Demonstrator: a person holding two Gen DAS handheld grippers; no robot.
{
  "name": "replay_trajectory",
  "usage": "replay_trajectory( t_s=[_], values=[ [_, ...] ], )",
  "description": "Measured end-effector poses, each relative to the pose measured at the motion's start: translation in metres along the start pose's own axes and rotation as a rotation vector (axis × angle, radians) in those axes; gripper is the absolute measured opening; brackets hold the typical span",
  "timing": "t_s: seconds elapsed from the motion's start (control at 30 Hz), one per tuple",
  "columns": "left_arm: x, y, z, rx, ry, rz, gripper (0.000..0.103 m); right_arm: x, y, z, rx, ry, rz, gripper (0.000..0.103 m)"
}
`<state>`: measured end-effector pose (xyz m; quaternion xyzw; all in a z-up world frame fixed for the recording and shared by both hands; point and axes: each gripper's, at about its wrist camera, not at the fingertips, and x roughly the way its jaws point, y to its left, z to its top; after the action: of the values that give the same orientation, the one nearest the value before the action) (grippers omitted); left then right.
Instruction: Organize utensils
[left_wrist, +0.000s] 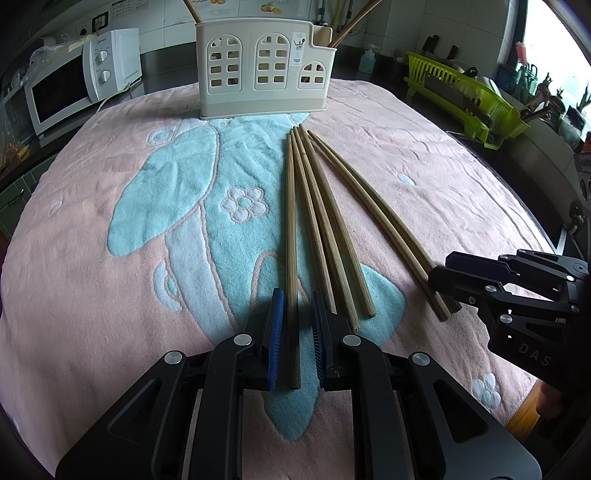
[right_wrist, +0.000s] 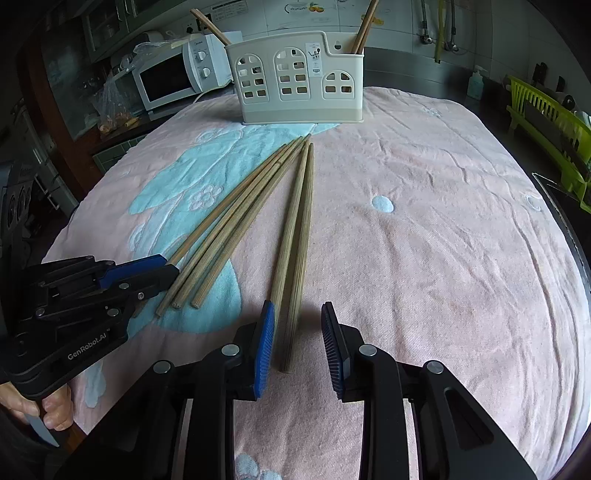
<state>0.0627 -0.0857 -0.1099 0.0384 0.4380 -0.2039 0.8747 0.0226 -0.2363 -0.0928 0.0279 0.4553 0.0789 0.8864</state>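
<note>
Six wooden chopsticks lie on a pink and blue towel (left_wrist: 424, 155), their thin tips close together at the far end, near a cream utensil holder (left_wrist: 264, 72) that stands upright at the far edge of the towel. More sticks stand inside the holder.

The left gripper (left_wrist: 297, 339) is low over the towel with its jaws narrow but not closed. The leftmost chopstick (left_wrist: 291, 229) runs between the two blue pads (left_wrist: 276, 343); small gaps show on both sides, so the pads do not press it. Three other chopsticks (left_wrist: 325, 225) lie just to its right, and their thick ends are beside the right pad.

The right gripper (right_wrist: 298, 347) has its jaws wider. The pair of chopsticks (right_wrist: 295, 236) on the right lies side by side, touching, and its thick ends are between the jaws, close to the left pad and apart from the right one.

A white microwave (left_wrist: 74, 85) is at far left and a green dish rack (left_wrist: 465, 92) at far right.
</note>
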Motion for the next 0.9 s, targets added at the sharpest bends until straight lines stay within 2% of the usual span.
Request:
replay_trajectory(
  t_s=[0.9],
  values=[
    [-0.0004, -0.0002, 0.0002, 0.001, -0.001, -0.002, 0.015, -0.0022, -0.0030, -0.0006, 0.015, -0.008, 0.007, 0.025]
  ],
)
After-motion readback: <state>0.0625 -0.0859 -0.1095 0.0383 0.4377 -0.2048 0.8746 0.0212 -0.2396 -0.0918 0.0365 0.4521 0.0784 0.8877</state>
